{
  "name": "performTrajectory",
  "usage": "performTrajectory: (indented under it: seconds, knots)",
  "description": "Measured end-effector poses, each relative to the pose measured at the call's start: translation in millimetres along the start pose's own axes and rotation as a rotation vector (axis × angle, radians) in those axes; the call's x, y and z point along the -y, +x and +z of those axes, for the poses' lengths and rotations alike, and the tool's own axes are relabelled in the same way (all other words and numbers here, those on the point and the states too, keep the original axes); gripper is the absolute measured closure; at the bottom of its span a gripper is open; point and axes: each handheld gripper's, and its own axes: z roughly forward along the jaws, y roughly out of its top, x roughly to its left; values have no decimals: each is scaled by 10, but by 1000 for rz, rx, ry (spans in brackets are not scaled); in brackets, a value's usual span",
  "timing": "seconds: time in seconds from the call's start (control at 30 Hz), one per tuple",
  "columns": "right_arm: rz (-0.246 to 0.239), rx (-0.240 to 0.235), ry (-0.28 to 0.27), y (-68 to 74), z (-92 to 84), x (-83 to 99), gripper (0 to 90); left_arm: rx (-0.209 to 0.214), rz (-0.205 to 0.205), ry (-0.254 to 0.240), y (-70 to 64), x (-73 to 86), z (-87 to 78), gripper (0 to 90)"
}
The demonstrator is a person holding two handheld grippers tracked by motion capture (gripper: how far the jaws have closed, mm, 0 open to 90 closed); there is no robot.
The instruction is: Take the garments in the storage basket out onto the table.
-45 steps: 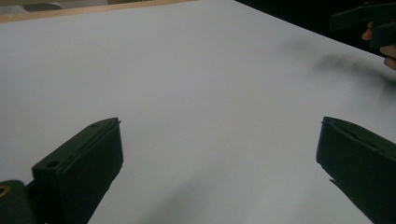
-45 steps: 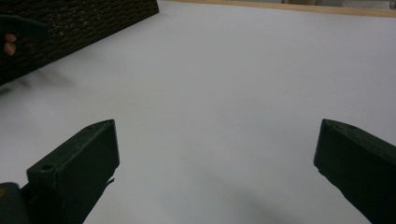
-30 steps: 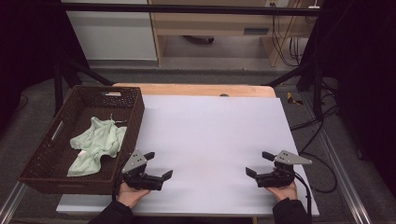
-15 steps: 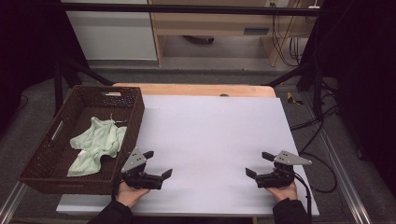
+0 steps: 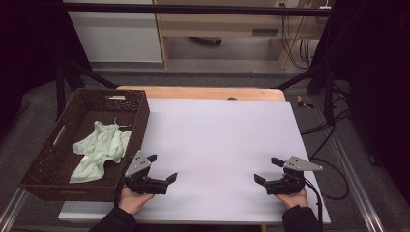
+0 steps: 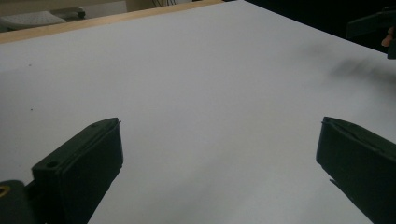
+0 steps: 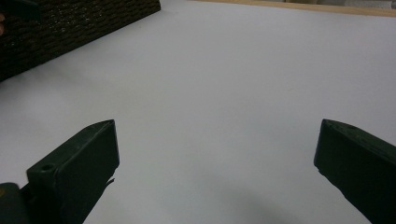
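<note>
Currently both sets of fingers are spread and empty: left gripper (image 5: 162,169), right gripper (image 5: 267,171). Left of the left fingers, the green cloth (image 5: 99,150) lies in the basket (image 5: 140,113); its wall could be snagged.

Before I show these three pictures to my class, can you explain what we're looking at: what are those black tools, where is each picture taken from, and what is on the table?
A person sits at a table with a white top and holds a hand tool in each hand. Each tool is a gripper with two black jaws.

The high view looks down from above the person. It shows the left gripper and the right gripper, both resting near the table's front edge. The other two pictures come from small cameras riding on the grippers, looking out between the jaws.

Both grippers are open and hold nothing. At the table's left stands a brown basket with a pale green cloth lying in it.
</note>
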Motion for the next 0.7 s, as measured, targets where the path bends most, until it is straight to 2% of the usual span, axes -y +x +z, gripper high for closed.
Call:
performTrajectory:
  seconds: [0.47, 0.7]
  knots:
    - [1, 1, 0, 0, -1, -1, 6, -10, 4, -1, -27, -124, -95, 3]
    - [0, 3, -1, 0, 0, -1, 6, -18, 25, 3, -62, -207, -150, 3]
